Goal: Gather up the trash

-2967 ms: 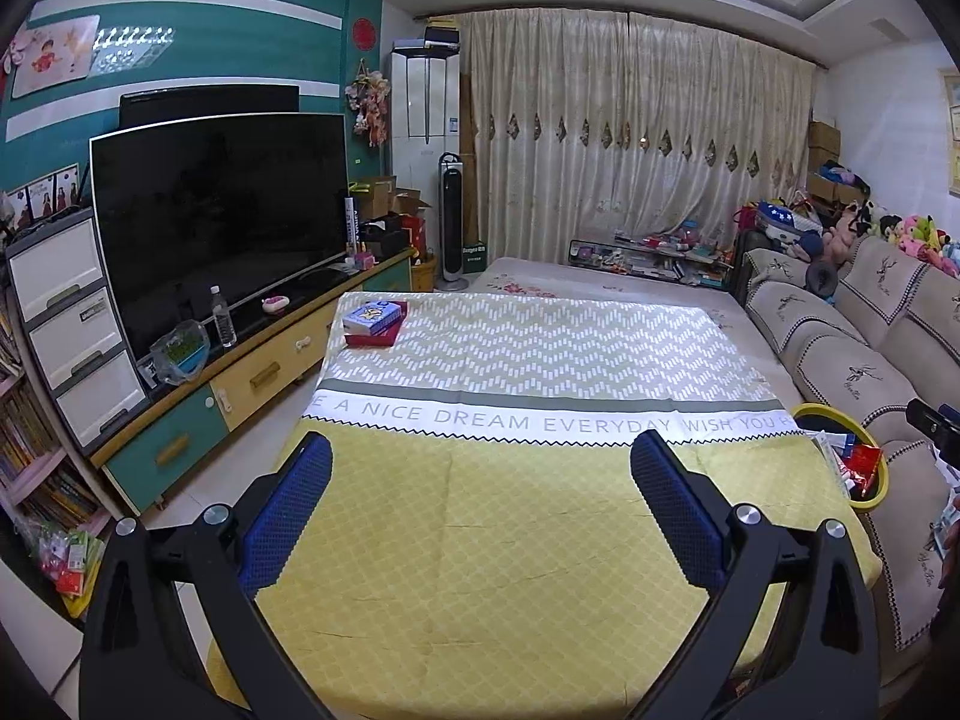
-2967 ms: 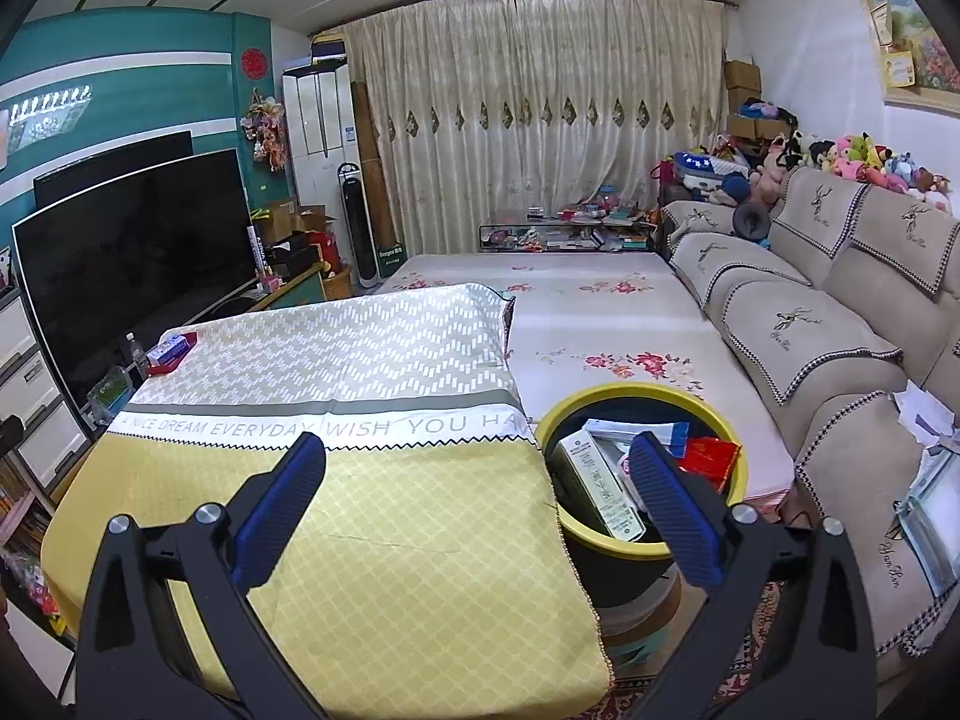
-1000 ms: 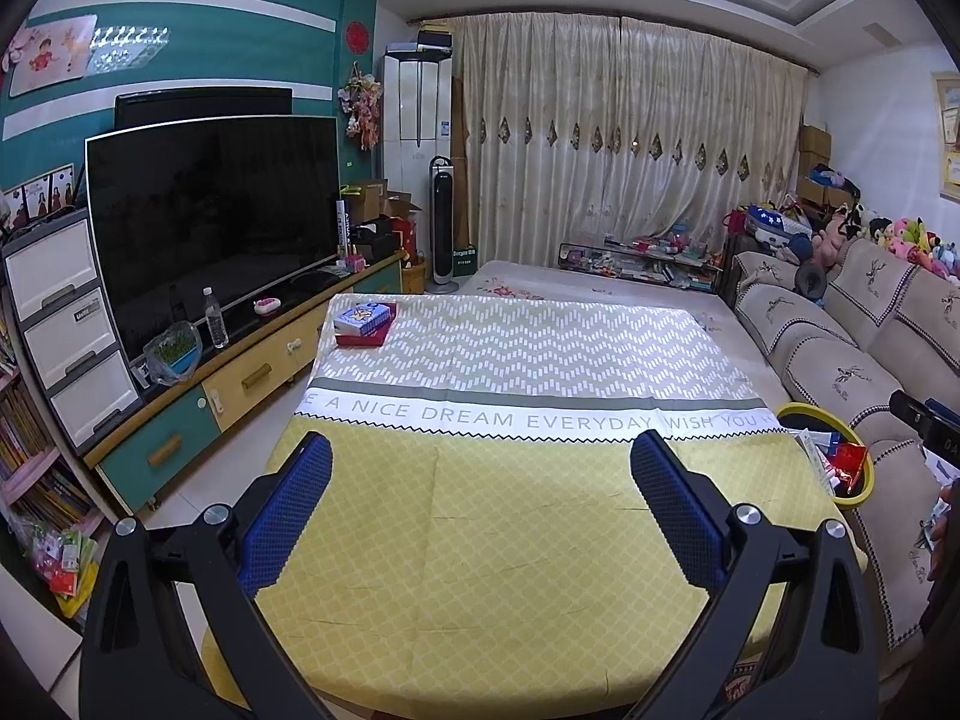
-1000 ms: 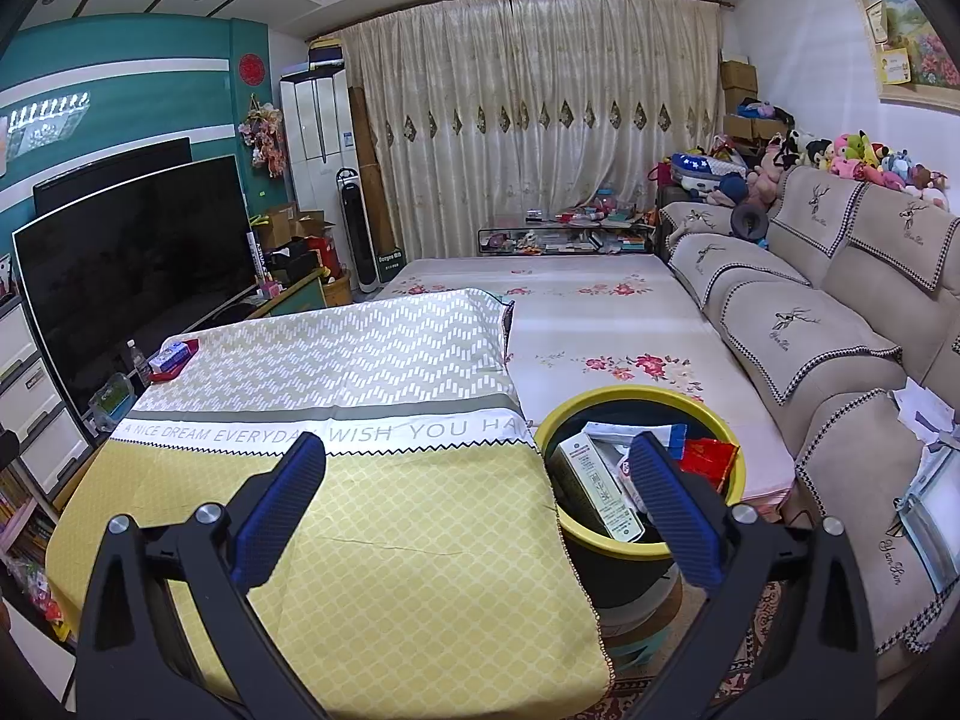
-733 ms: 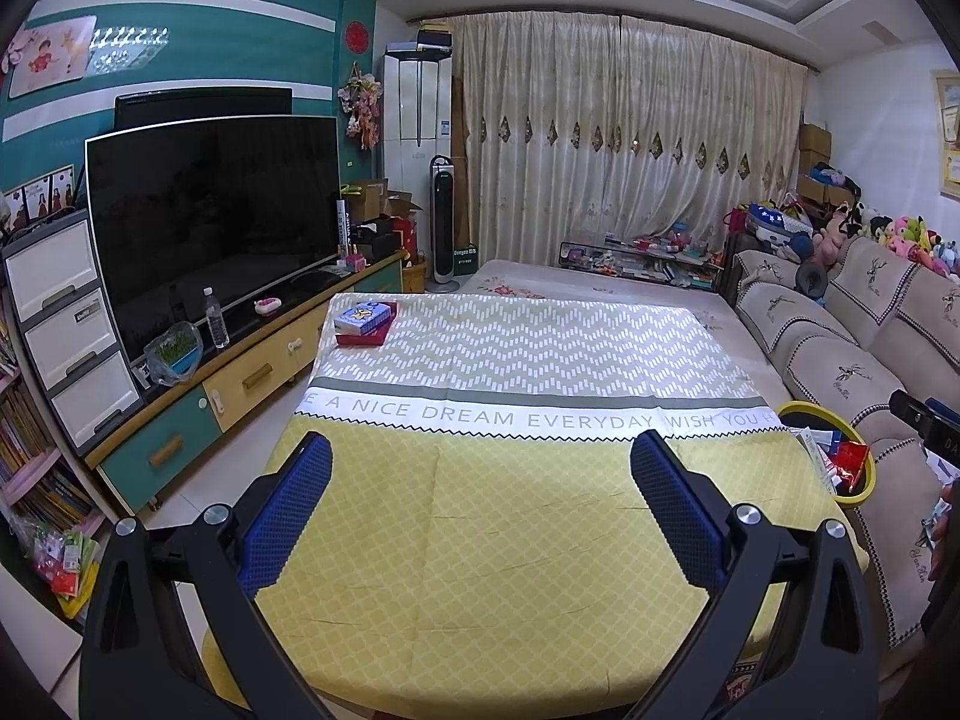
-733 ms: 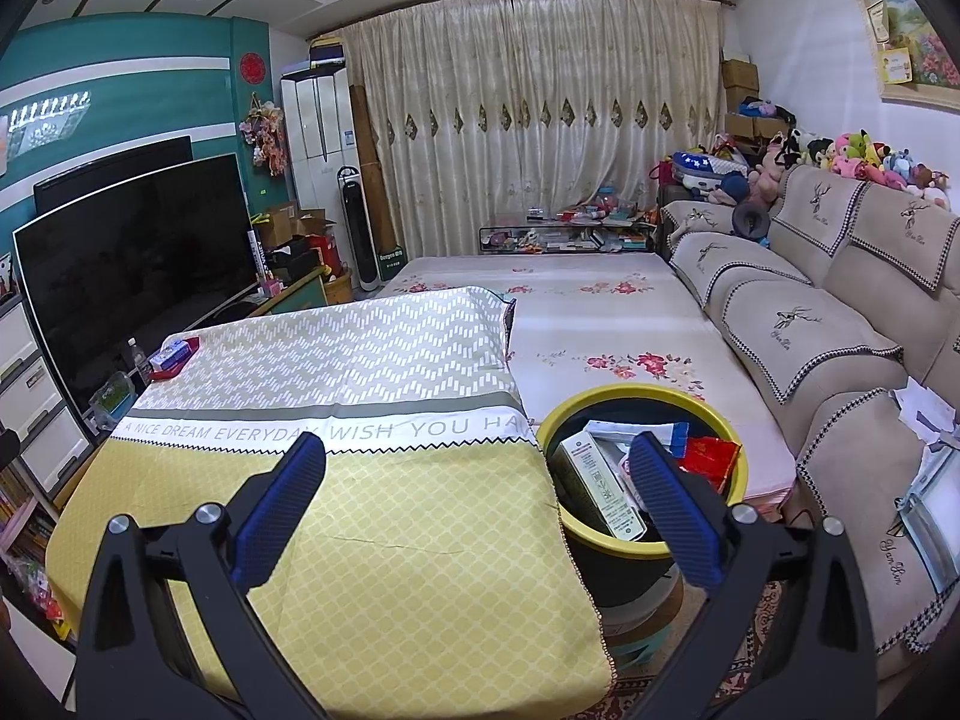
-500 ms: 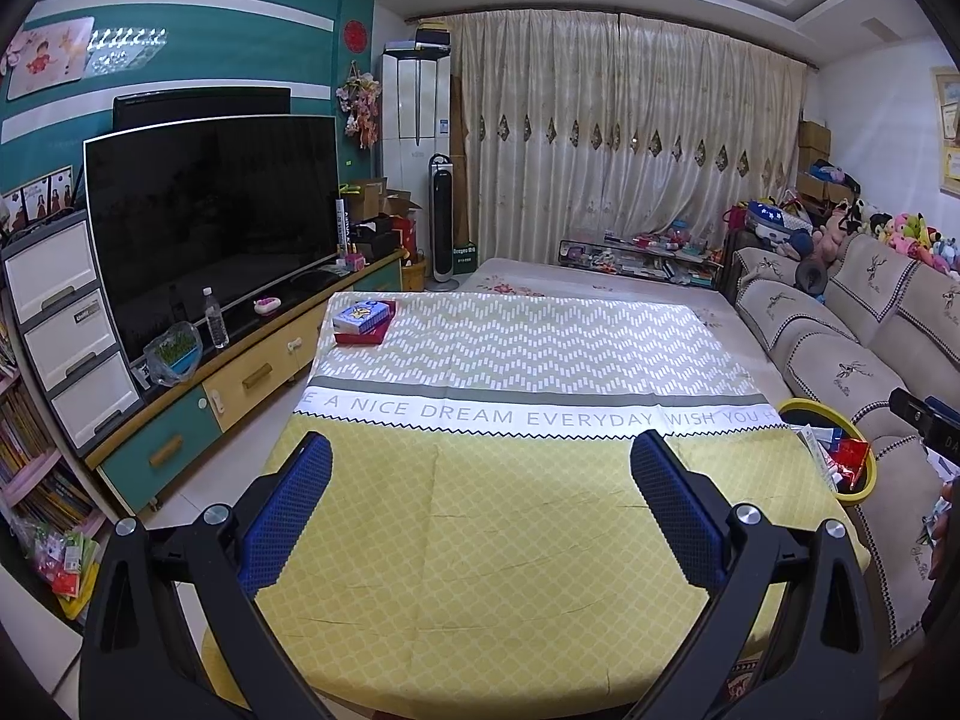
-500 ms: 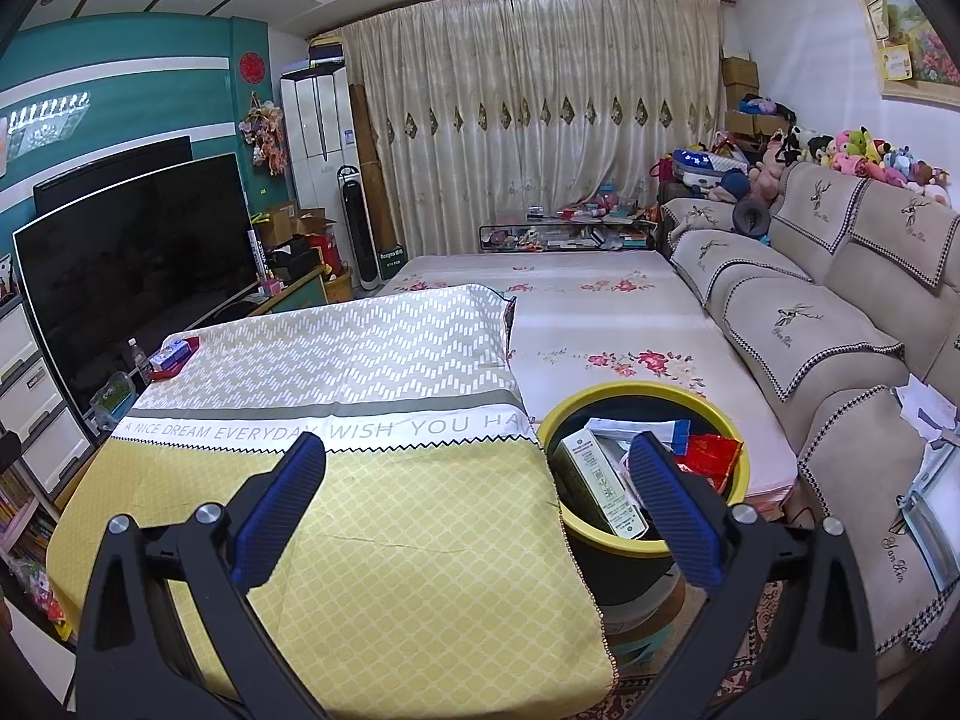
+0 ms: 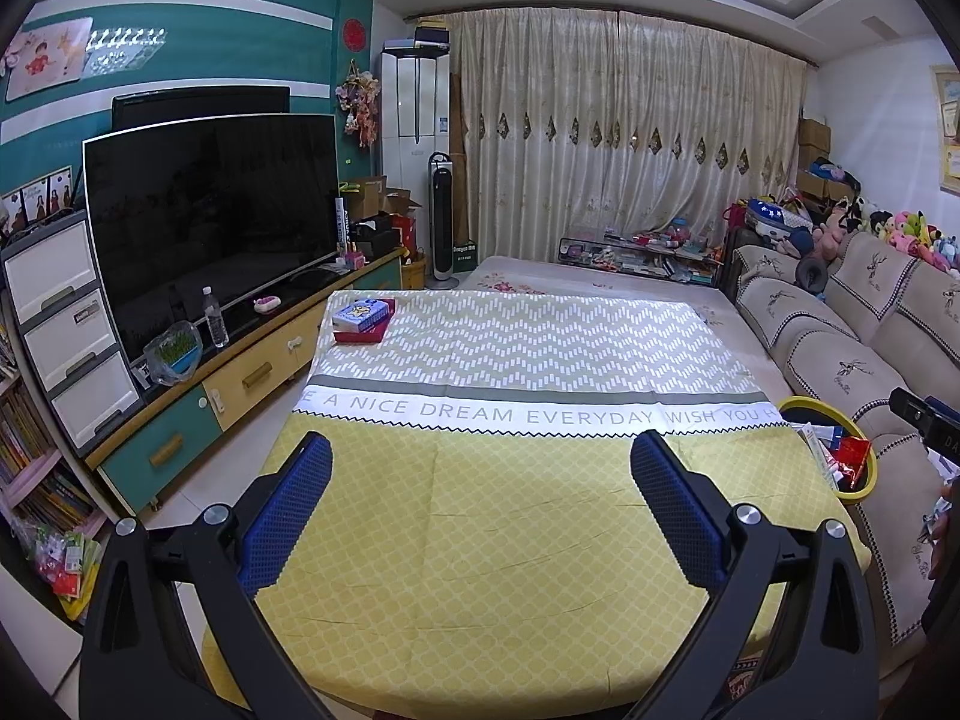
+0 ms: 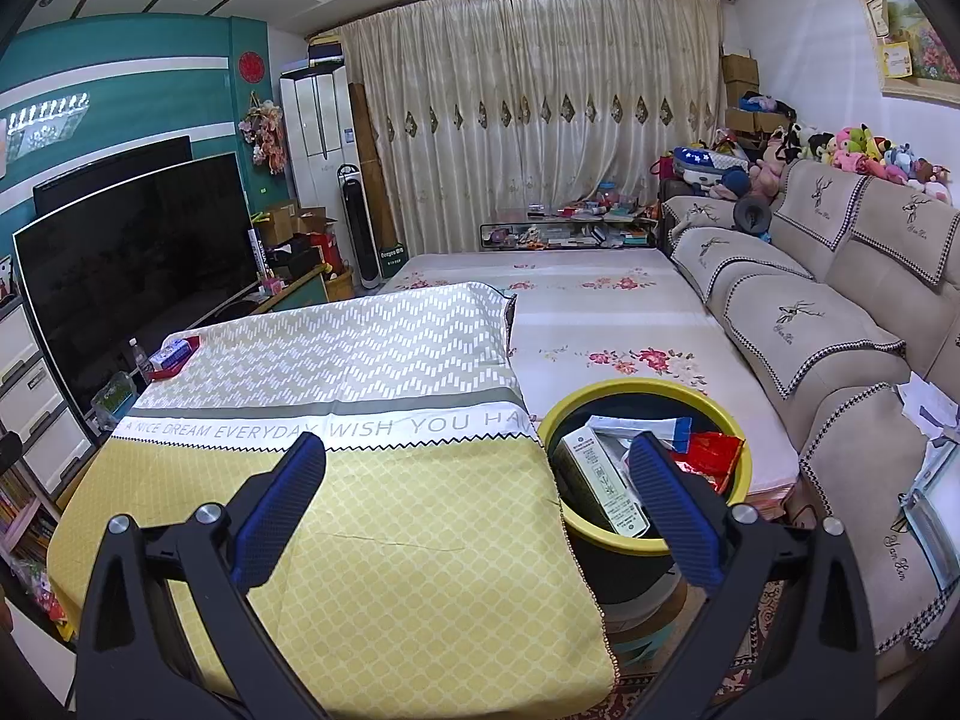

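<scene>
Both grippers hang above the near end of the table, and neither is holding a thing. The left gripper has its blue-padded fingers spread wide over the yellow-patterned tablecloth, nothing between them. The right gripper is spread just as wide, its left finger over the cloth's yellow part and its right finger in front of the yellow-rimmed trash bin.

That bin stands just off the table's right edge, between the table and the beige sofa. Inside it lie a white carton leaning against the near wall, a red wrapper and a white packet with a blue end. From the left wrist view the same bin peeks past the cloth's right corner.

At the far left corner of the table, a blue box sits on top of a red box. The cloth in between looks bare, its printed band reading across the middle.
</scene>
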Tool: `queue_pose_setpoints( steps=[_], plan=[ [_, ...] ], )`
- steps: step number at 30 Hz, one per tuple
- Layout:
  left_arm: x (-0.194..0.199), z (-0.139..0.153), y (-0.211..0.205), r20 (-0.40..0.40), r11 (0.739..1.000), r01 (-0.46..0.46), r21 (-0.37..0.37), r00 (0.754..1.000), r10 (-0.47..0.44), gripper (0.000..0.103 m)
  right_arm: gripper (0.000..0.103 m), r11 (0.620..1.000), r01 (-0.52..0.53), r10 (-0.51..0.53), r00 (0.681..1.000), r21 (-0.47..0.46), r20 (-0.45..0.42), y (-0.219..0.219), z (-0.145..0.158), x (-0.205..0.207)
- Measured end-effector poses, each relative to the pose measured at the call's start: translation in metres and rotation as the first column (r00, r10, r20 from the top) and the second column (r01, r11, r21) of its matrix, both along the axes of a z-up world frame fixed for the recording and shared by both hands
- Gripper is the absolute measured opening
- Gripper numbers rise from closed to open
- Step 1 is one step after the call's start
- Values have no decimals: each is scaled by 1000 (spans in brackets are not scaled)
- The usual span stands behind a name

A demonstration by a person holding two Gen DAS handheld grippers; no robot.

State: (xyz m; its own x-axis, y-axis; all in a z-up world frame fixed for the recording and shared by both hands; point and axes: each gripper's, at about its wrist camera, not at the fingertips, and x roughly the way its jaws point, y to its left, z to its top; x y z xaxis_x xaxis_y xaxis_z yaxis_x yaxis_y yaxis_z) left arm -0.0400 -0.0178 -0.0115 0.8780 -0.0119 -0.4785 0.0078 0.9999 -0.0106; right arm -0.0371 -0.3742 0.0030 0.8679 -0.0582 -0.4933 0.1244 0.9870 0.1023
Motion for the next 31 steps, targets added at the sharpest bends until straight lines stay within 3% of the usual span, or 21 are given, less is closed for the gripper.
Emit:
queue_pose_setpoints(
  steps=[21,27,31],
  plan=[
    [18,-8,3,-27,999,-5,-40,1000,4,98,96,1000,-8,8,1000,9,-8,0,-3,3],
    [71,-21,9,-115,1000,-18,-26,993,15,98,96,999,-37,37,999,16,-25,4,-6,23],
    [130,-39,18,-139,999,-41,5,989,42,98,96,996,-84,83,996,-29,-42,23,-8,68]
  ],
)
